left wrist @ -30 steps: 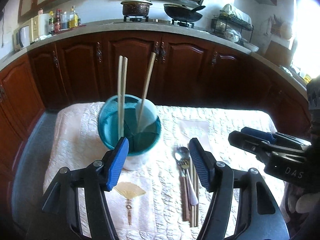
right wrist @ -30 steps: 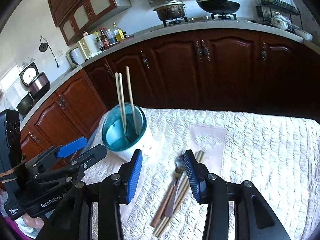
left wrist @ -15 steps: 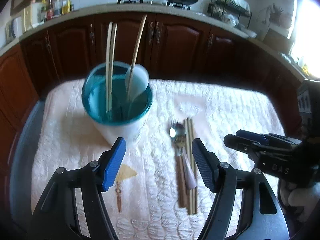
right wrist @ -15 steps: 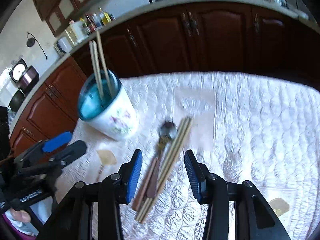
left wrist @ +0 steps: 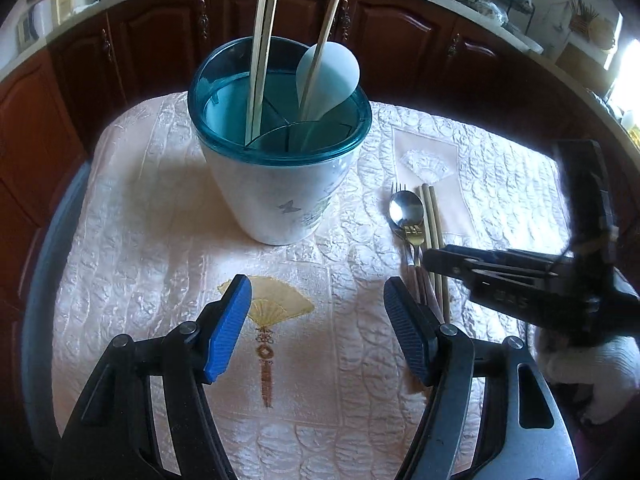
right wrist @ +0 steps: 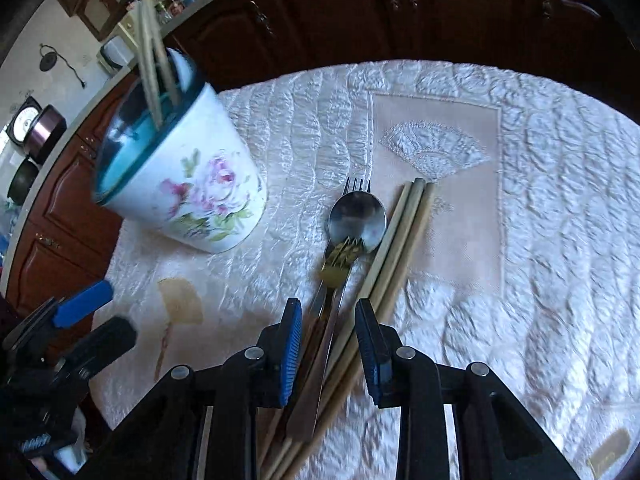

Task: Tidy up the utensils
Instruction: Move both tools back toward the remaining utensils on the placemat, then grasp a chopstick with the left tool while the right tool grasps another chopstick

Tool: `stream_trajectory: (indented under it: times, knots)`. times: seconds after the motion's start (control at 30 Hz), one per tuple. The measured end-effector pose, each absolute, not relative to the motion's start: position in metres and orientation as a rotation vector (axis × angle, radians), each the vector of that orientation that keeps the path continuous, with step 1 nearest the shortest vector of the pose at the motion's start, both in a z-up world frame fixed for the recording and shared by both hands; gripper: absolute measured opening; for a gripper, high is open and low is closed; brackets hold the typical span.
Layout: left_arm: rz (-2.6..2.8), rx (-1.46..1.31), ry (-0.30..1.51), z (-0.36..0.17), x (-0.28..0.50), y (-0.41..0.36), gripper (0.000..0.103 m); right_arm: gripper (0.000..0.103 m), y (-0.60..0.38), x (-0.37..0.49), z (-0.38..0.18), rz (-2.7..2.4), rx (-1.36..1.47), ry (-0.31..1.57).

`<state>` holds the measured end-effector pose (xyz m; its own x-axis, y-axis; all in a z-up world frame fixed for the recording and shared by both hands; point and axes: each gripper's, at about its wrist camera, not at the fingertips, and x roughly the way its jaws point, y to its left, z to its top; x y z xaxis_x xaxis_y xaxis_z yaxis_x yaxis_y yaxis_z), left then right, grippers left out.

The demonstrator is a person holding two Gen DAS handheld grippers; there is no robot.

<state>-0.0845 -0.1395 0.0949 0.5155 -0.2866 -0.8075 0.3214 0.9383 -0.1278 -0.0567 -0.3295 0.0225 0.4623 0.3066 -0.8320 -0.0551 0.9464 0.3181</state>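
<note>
Presently we catalogued a pickup in hand, the second lot of loose utensils not yet lifted from the quilted pale-pink tablecloth (right wrist: 540,240)

Item: white flower-printed utensil holder with a teal plastic rim (left wrist: 280,184), upright on the cloth, three pale wooden chopsticks (left wrist: 260,40) standing in its compartments

Item: loose pile just beside the holder, namely a steel spoon (right wrist: 358,216) lying over a silver fork whose tines showed past its bowl, a gold-coloured fork (right wrist: 340,262) on top, and pale bamboo chopsticks (right wrist: 404,248) alongside, all touching

Item: our right gripper (right wrist: 328,348), low over the handle end of that pile, its jaws closing with the spoon and fork handles and some chopsticks between the blue pads; we judged the pads not yet pressing on anything

Item: our left gripper (left wrist: 316,320), jaws released and wide, nothing between them, hovering over the gold fan embroidery (left wrist: 268,304) in front of the holder

Next move, as we judged it: finish the squeeze on one handle only, since neighbours lay tightly packed and could be dragged along, then lift and carry it to a free compartment
</note>
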Motion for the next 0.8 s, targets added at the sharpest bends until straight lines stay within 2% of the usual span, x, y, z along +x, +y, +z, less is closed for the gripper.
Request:
stream_trajectory:
  times: [0.17, 0.23, 0.27, 0.63, 0.73, 0.8]
  knots:
    - [-0.371, 0.045, 0.968, 0.093, -0.082, -0.139, 0.069, 0.013, -0.331, -0.041, 0.015, 0.224, 0.274, 1.073]
    - [-0.374, 0.048, 0.973, 0.093, -0.081, -0.142, 0.069, 0.007, -0.331, -0.041, 0.016, 0.236, 0.273, 1.066]
    - [-0.377, 0.049, 0.974, 0.093, -0.081, -0.143, 0.069, 0.001, -0.333, -0.045, 0.019, 0.246, 0.271, 1.058]
    - [-0.438, 0.040, 1.003, 0.078, -0.072, -0.183, 0.069, 0.000, -0.398, -0.095, 0.031, 0.184, 0.364, 1.027]
    - [-0.470, 0.031, 1.025, 0.071, -0.068, -0.201, 0.067, 0.007, -0.402, -0.095, 0.032, 0.163, 0.379, 1.029]
    - [-0.478, 0.024, 1.030, 0.068, -0.065, -0.209, 0.066, 0.018, -0.405, -0.096, 0.033, 0.166, 0.396, 1.020]
